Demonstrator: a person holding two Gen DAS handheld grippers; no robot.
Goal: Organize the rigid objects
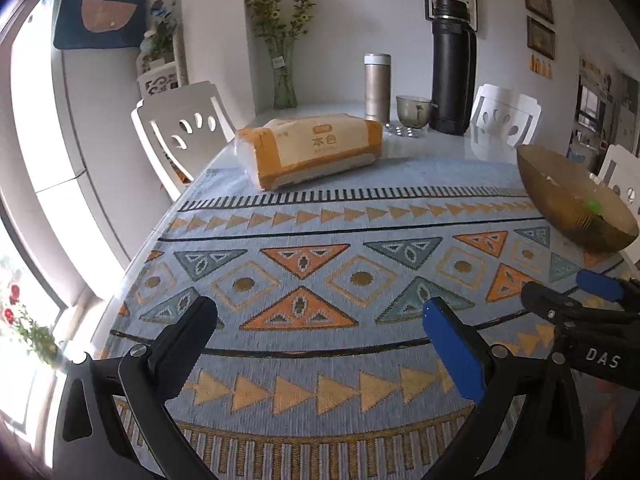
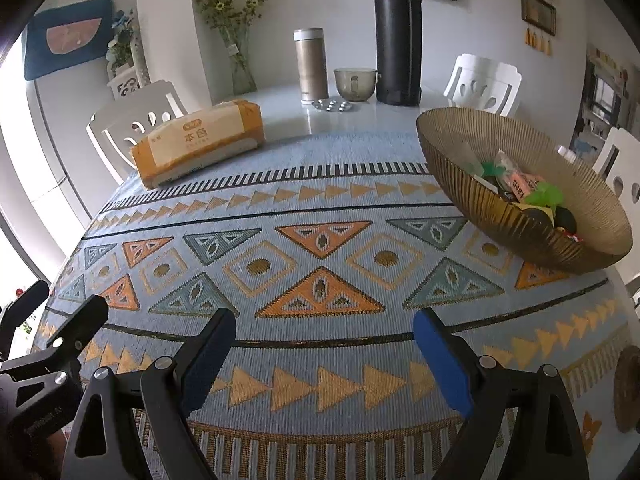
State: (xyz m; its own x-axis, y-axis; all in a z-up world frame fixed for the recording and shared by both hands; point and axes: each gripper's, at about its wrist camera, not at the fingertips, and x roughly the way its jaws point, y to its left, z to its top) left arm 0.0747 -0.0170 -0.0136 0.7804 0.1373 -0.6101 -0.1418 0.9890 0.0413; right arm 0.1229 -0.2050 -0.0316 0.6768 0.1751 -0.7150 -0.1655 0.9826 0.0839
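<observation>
A ribbed gold bowl [image 2: 496, 204] holding wrapped snacks [image 2: 524, 186] sits at the right side of the patterned cloth [image 2: 320, 264]. A tissue pack [image 2: 200, 140] lies at the cloth's far left edge. Beyond it stand a slim flask [image 2: 311, 66], a glass cup [image 2: 355, 84] and a tall black thermos [image 2: 398, 36]. The left gripper [image 1: 320, 328] and right gripper [image 2: 324, 340] both hover over the cloth, spread wide, holding nothing.

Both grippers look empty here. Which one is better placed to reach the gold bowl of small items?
Right, probably. The gold bowl lies ahead-right of the open right gripper; the open left gripper sees only its edge, beyond the right gripper.
</observation>
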